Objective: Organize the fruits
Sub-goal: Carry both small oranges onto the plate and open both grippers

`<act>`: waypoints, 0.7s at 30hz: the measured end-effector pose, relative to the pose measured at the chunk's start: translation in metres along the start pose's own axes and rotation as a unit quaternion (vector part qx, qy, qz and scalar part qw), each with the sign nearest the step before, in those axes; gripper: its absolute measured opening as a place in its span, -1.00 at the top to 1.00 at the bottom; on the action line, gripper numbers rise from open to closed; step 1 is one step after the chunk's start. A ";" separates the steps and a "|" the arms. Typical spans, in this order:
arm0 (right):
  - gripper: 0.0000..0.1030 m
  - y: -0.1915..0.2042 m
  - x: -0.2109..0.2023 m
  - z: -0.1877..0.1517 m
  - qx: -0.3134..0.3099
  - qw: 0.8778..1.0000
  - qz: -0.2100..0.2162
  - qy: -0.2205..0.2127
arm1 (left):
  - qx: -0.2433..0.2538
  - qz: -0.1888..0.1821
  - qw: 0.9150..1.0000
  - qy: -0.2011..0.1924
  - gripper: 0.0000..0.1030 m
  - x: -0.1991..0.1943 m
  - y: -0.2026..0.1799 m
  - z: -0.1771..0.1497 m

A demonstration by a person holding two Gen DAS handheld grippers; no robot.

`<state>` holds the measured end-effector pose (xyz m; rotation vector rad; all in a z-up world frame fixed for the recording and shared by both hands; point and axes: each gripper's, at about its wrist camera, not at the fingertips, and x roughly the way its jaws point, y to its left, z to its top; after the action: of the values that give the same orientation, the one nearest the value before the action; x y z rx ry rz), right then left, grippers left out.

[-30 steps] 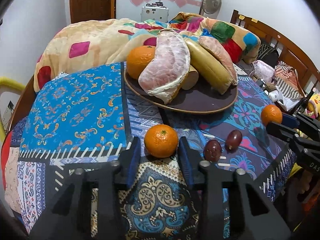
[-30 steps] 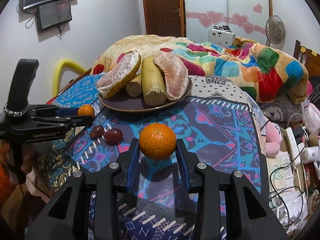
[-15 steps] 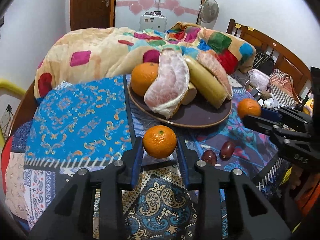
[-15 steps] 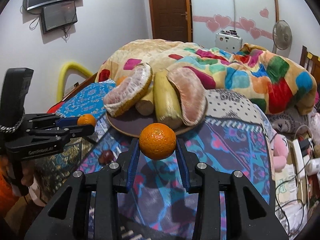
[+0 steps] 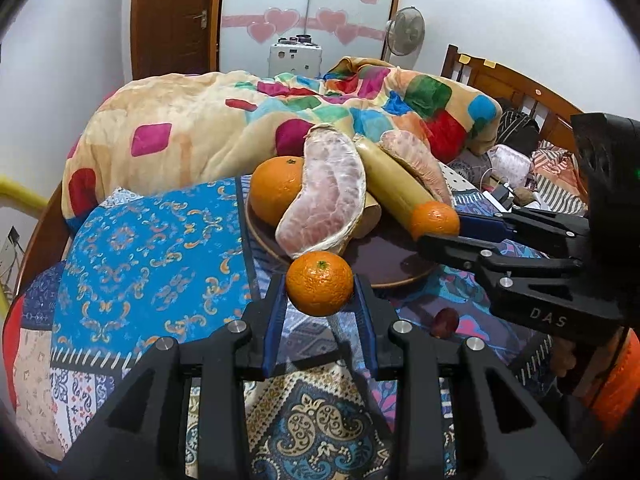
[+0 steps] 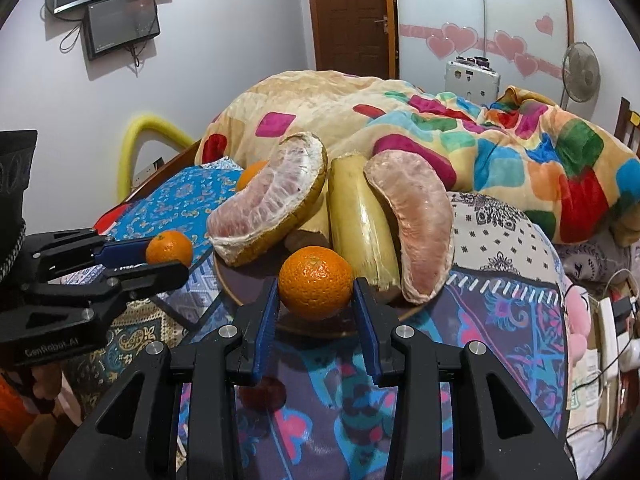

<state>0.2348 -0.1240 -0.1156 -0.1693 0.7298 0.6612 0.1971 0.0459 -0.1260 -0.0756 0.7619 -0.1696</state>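
My left gripper (image 5: pixel 320 292) is shut on a small orange (image 5: pixel 319 283) and holds it above the cloth, just short of the near rim of the brown plate (image 5: pixel 384 270). My right gripper (image 6: pixel 316 292) is shut on another orange (image 6: pixel 316 278) over the plate's (image 6: pixel 320 326) near edge; it shows at the right in the left wrist view (image 5: pixel 435 220). The plate carries two pomelo pieces (image 5: pixel 328 196), a yellow stalk-like fruit (image 5: pixel 394 188) and a larger orange (image 5: pixel 276 190). A dark red fruit (image 5: pixel 444 322) lies on the cloth near the plate.
A patterned cloth (image 5: pixel 152 240) covers the round table. A bed with a colourful blanket (image 5: pixel 224 120) lies right behind it. A wooden headboard (image 5: pixel 512 84) and clutter stand at the right. A yellow tube (image 6: pixel 136 144) arches at the left wall.
Both grippers lifted their oranges off the cloth and carried them forward to the plate. The right one now hangs over the plate's edge.
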 end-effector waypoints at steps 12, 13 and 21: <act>0.24 -0.003 -0.020 0.000 -0.005 1.000 -0.007 -0.022 | 0.015 -0.004 1.000 0.002 0.36 0.012 -0.017 0.010; 0.24 -0.003 -0.021 -0.001 -0.005 1.000 -0.007 -0.023 | 0.016 -0.004 1.000 0.003 0.36 0.014 -0.020 0.011; 0.24 -0.010 -0.028 -0.014 -0.002 1.000 -0.008 -0.020 | 0.034 0.024 0.999 0.004 0.35 0.026 -0.032 0.015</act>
<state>0.2179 -0.1509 -0.1083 -0.1640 0.6879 0.6487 0.2220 0.0099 -0.1286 0.0075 0.7649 -0.1509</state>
